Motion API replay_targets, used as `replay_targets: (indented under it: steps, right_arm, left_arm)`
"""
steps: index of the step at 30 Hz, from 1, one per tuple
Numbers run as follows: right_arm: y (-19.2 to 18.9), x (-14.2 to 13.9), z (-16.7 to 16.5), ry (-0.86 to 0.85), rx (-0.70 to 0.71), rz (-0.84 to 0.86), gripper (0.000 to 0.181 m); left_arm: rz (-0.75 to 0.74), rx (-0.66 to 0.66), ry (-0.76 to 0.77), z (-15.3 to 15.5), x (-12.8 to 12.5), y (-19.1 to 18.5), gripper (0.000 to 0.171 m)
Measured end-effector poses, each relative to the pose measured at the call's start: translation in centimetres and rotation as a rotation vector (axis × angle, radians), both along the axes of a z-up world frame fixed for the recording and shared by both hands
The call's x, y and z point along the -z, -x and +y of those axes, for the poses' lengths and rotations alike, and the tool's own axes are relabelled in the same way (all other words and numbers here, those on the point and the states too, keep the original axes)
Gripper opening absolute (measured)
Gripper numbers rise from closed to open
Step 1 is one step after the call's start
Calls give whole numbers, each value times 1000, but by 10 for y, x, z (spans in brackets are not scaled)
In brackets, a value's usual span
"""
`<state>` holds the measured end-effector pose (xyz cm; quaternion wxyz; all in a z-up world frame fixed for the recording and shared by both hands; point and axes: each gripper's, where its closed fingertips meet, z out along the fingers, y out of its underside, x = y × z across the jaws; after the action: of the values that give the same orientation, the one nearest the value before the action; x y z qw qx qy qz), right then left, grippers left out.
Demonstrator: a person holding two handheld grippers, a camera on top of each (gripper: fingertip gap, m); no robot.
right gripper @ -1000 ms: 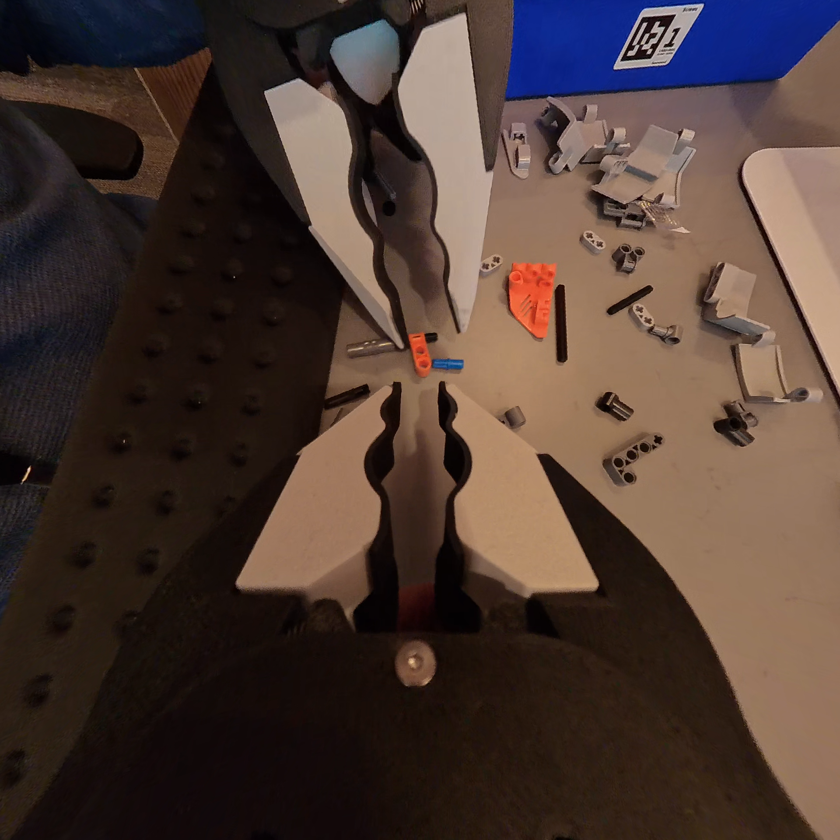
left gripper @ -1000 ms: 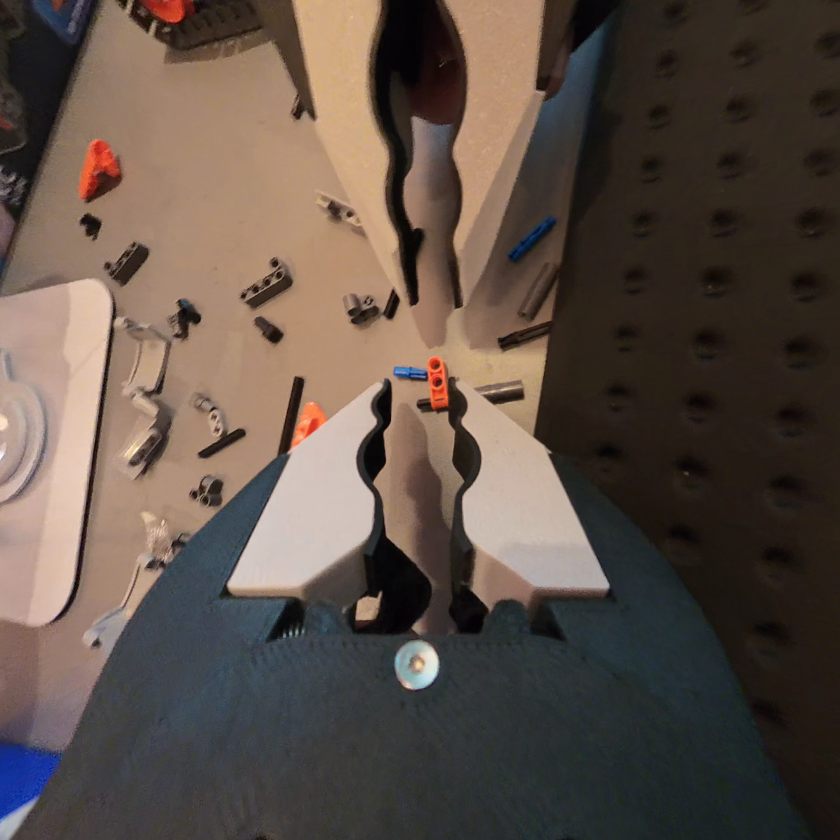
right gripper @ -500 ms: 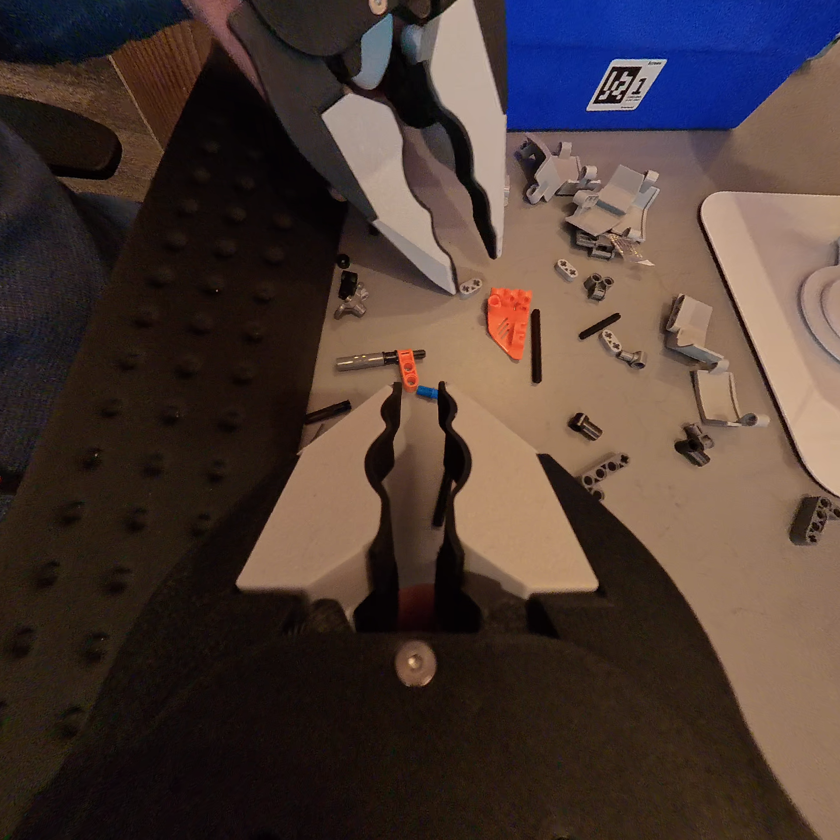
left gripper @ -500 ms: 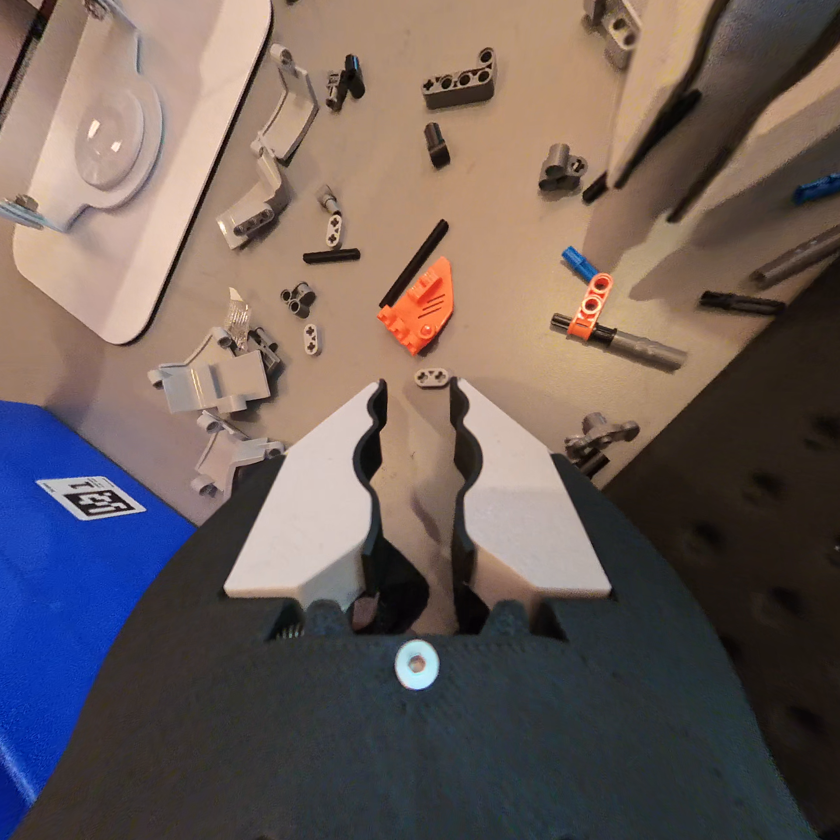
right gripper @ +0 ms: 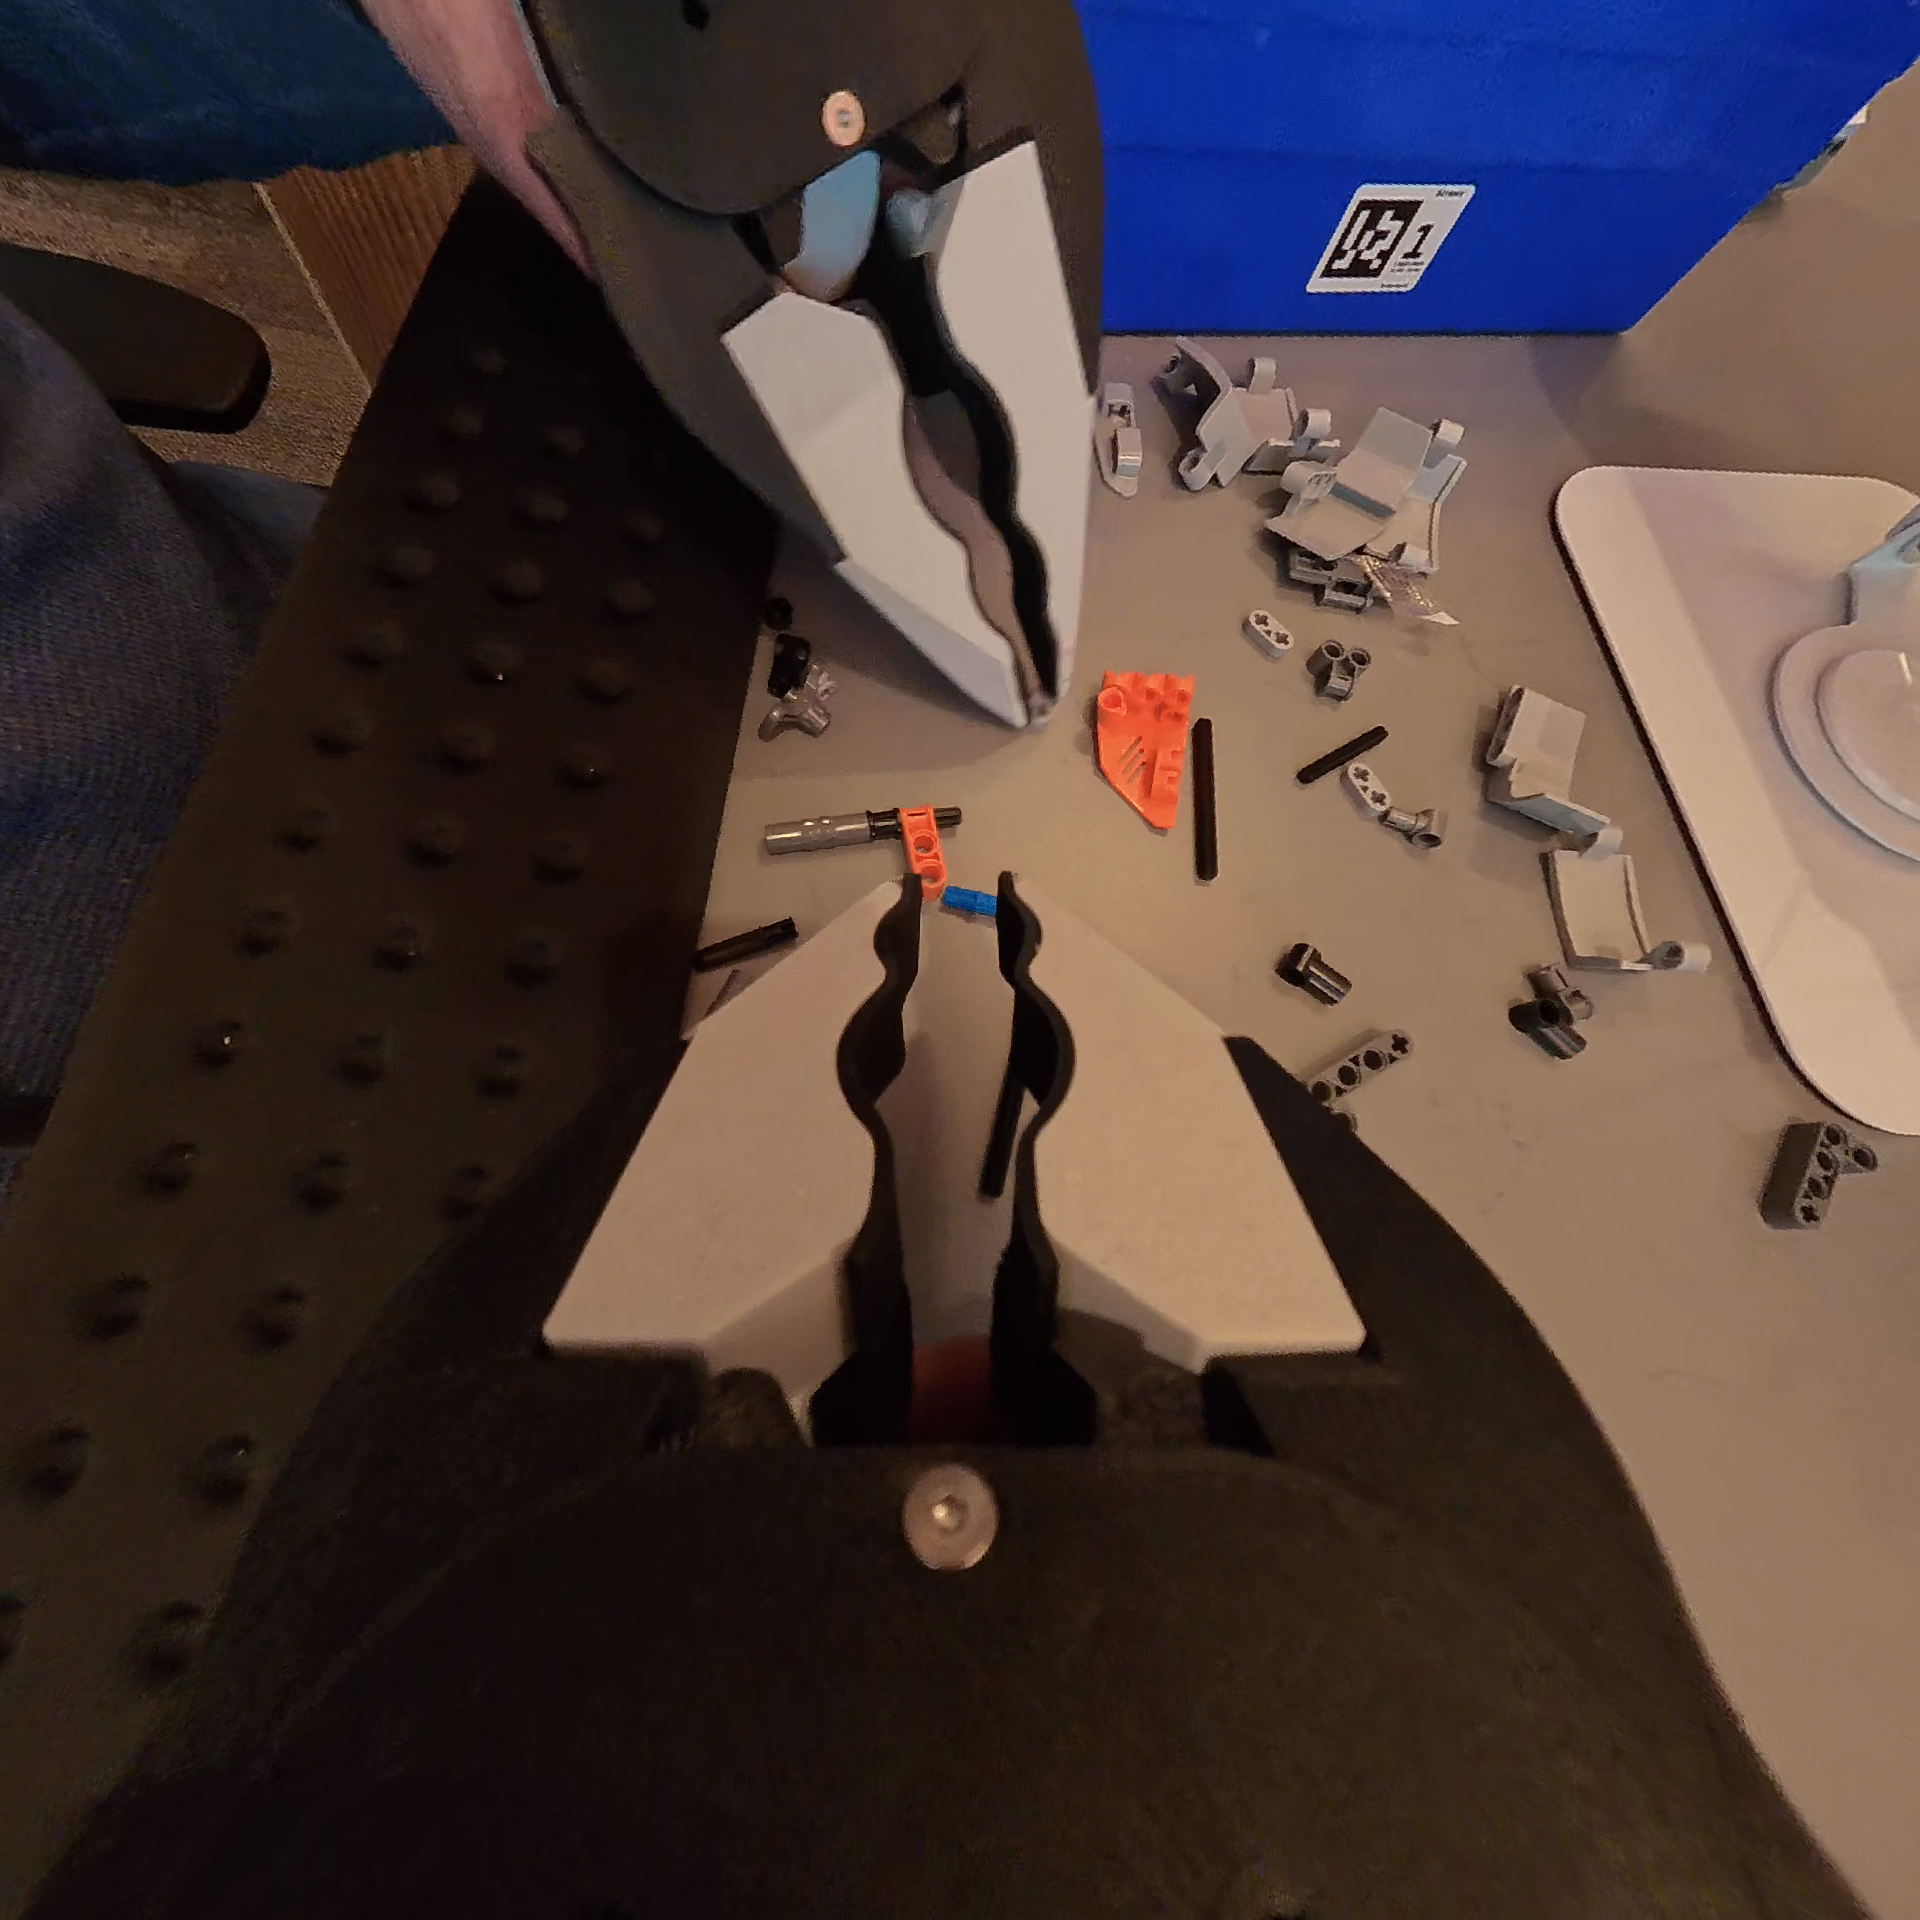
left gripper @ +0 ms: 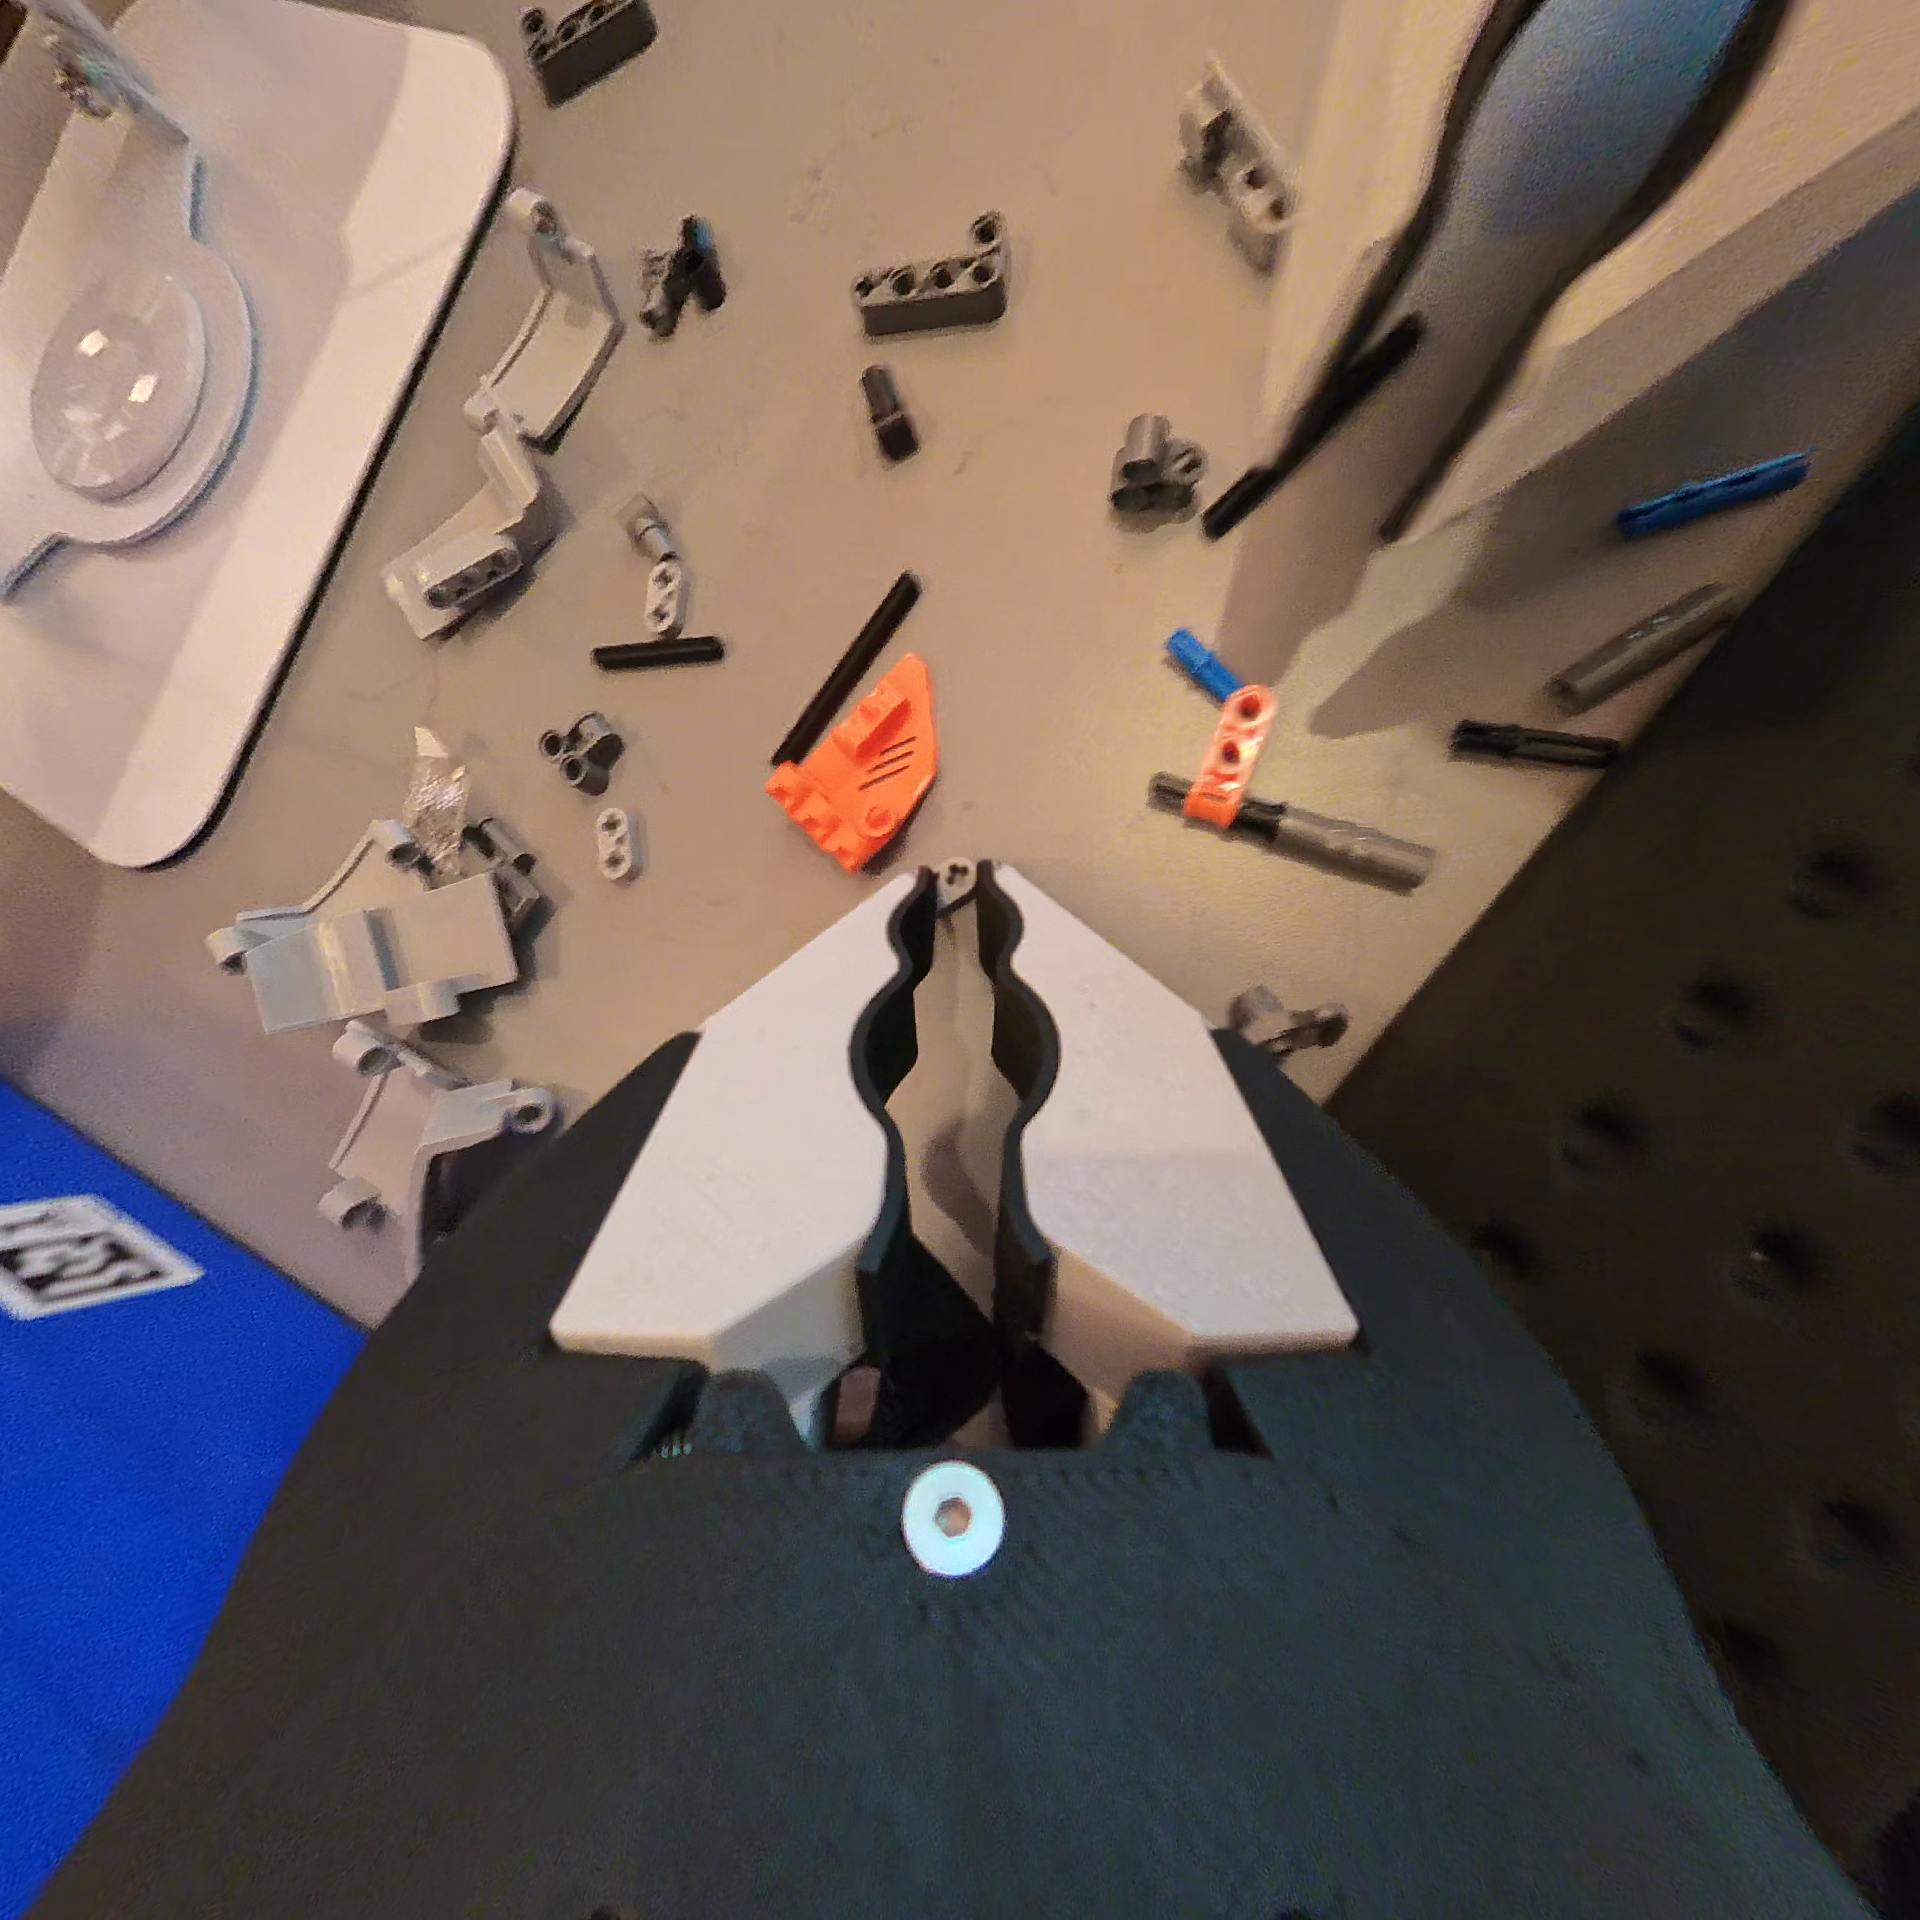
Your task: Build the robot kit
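My left gripper (left gripper: 954, 881) is shut on a small grey two-hole link (left gripper: 954, 876) at its tips, low on the grey table just in front of an orange wedge panel (left gripper: 862, 764). In the right wrist view it (right gripper: 1039, 694) comes down from above with its tips together beside that panel (right gripper: 1143, 758). My right gripper (right gripper: 958, 891) is open, with a blue pin (right gripper: 971, 900) lying between its tips. An orange link (right gripper: 925, 844) on a grey and black axle (right gripper: 821, 831) lies just beyond its left fingertip. A black axle (right gripper: 1003, 1132) shows on the table through the gap.
A black studded mat (right gripper: 416, 831) borders the table. A white tray (right gripper: 1714, 831) holds a clear dome. A blue box (right gripper: 1558, 125) with a square marker stands at the back. Several grey panels (right gripper: 1351, 488), beams and black pins are scattered between them. A person's sleeve is at top left. About 6 cm separates my right fingertips from the black axle (right gripper: 1003, 1132).
My left gripper swung away from the orange link, moved over to the small grey link by the orange panel and closed on it. My right gripper stayed open and edged up to the blue pin.
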<state>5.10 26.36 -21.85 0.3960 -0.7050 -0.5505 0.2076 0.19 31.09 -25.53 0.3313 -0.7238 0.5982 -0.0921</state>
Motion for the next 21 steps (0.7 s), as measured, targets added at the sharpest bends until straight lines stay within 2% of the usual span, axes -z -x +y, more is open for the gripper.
replay_targets:
  steps: [1,5,7,11,14,16,21]
  right_arm:
    - [-1,0,1,-4,4,-5,12]
    - [-1,3,4,-4,19,-18,12]
    - [1,3,3,-4,15,-21,12]
    - [4,4,3,-2,7,-25,12]
    - [3,6,4,-1,11,-28,12]
    - [2,5,4,-2,13,-25,12]
    - [0,3,7,2,24,-9,12]
  left_arm:
    - [-16,25,18,-7,0,-6,7]
    - [-76,114,77,-23,-9,-17,17]
    - [-94,128,97,-20,-11,-13,21]
    - [-20,191,93,-16,-1,-11,25]
    - [9,191,105,-17,0,-12,23]
    - [19,184,102,-16,1,-12,15]
    - [-12,158,51,-12,0,-14,13]
